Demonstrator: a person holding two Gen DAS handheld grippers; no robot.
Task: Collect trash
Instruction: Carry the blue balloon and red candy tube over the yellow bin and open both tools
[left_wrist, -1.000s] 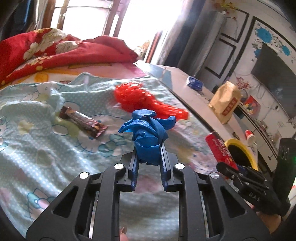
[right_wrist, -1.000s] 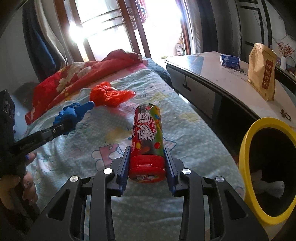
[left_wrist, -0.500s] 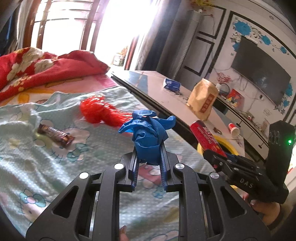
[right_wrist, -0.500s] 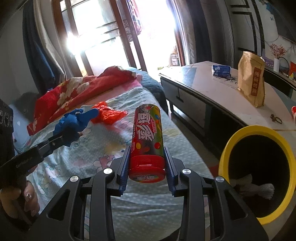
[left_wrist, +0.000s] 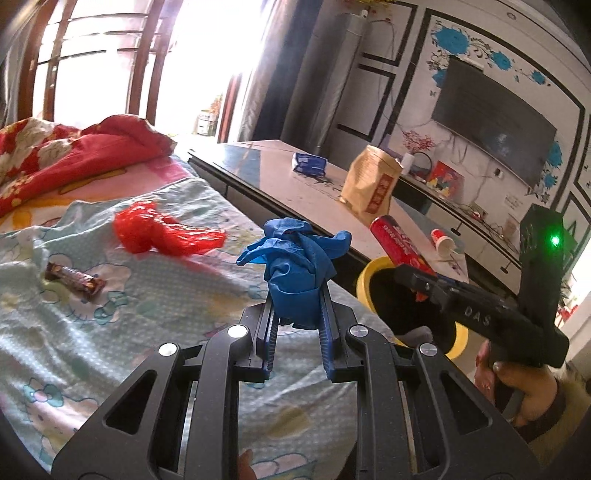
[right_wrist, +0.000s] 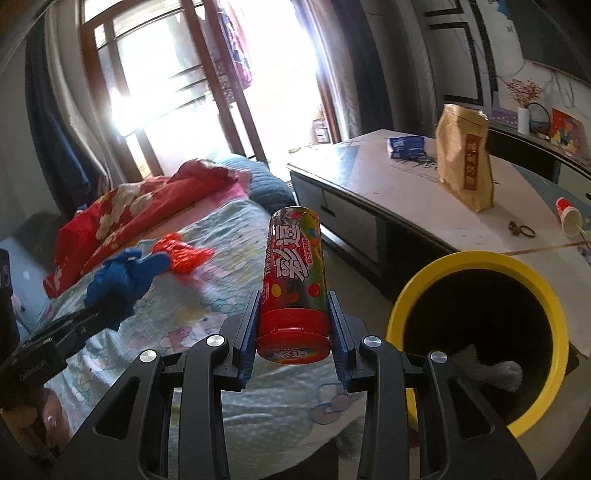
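Note:
My left gripper (left_wrist: 297, 295) is shut on a crumpled blue glove (left_wrist: 295, 258) and holds it above the bed's right edge; it also shows in the right wrist view (right_wrist: 122, 284). My right gripper (right_wrist: 293, 314) is shut on a red candy tube (right_wrist: 293, 284), held beside the yellow-rimmed trash bin (right_wrist: 413, 291), which holds white trash. In the left wrist view the tube (left_wrist: 399, 242) hangs over the bin's rim (left_wrist: 364, 275). A red plastic wrapper (left_wrist: 159, 230) and a brown candy bar wrapper (left_wrist: 74, 278) lie on the bed.
A low cabinet (right_wrist: 417, 195) right of the bed carries a brown paper bag (right_wrist: 465, 158), a blue packet (right_wrist: 406, 146) and a red paper cup (right_wrist: 570, 219). A red quilt (left_wrist: 74, 155) is bunched at the bed's far end.
Both grippers have swung right, away from the bed's middle and toward the bin. The bin now shows larger and nearer in both views. Both holds are unchanged.

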